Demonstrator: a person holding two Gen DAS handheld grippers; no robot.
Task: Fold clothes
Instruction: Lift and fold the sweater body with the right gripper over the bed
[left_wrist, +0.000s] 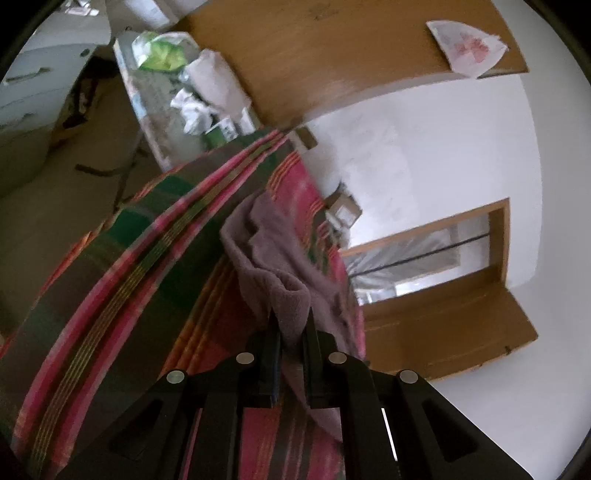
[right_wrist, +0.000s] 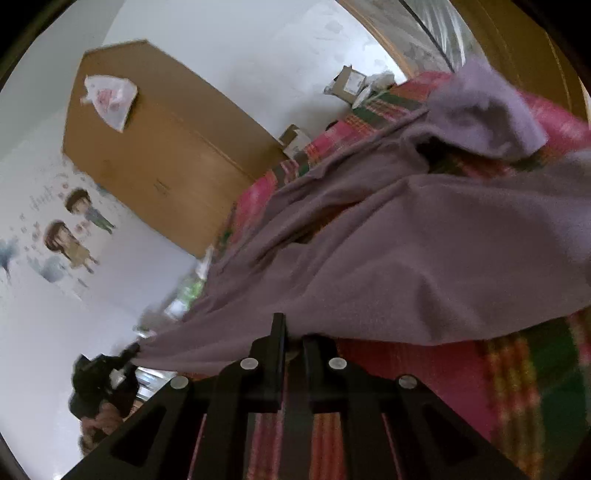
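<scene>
A mauve fleece garment is lifted and stretched over a bed with a pink, green and brown plaid cover. My right gripper is shut on the garment's lower edge. In the left wrist view the same garment hangs in a bunched fold, and my left gripper is shut on that fold. The other gripper, held by a hand, shows at the lower left of the right wrist view, clamped on the garment's far corner. Both views are tilted sideways.
A wooden wardrobe with a white plastic bag on it stands against the white wall. A cluttered folding table sits beyond the bed. Cardboard boxes rest by the wall. A wood-framed window is beside the bed.
</scene>
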